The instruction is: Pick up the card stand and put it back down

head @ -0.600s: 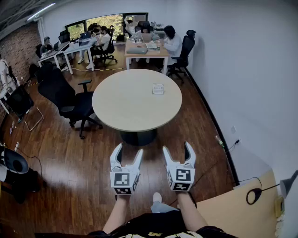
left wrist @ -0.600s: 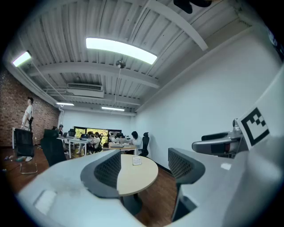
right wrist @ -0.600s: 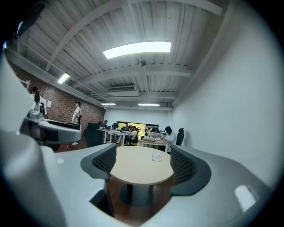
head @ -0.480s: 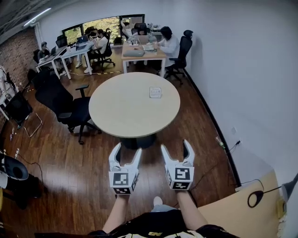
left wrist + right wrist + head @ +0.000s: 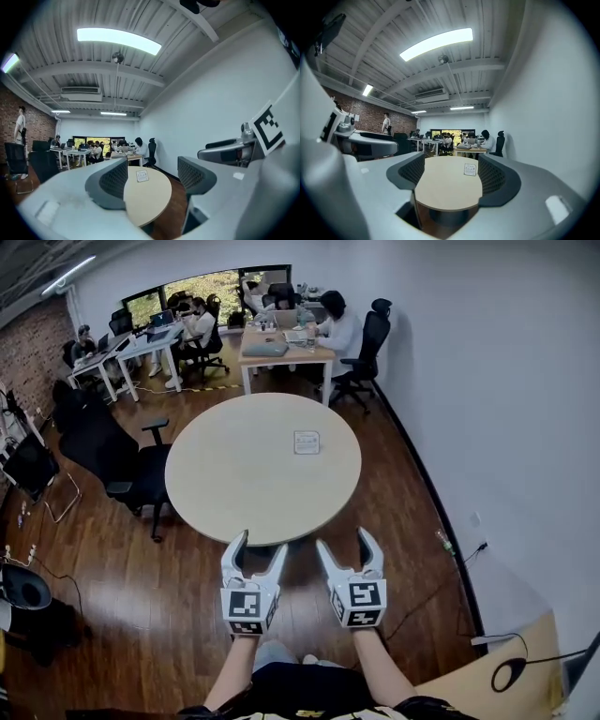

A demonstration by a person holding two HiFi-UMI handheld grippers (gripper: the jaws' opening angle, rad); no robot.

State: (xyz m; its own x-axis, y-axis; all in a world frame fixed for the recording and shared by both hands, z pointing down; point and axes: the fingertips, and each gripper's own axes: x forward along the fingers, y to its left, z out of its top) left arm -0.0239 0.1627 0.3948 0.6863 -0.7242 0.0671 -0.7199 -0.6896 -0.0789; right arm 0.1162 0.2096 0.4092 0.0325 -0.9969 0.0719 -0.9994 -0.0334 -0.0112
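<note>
Hovering short of round table, left gripper and right gripper both gaping wide, gripping nothing. Card stand sitting untouched on tabletop's far side, well apart from both. Pickup, put-down both pending.

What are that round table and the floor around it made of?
Round table: pale beige top, smooth and matte, likely laminate or light wood; no grain shows. Floor: dark reddish-brown planks with a slight sheen, likely wood or wood-look laminate.
</note>
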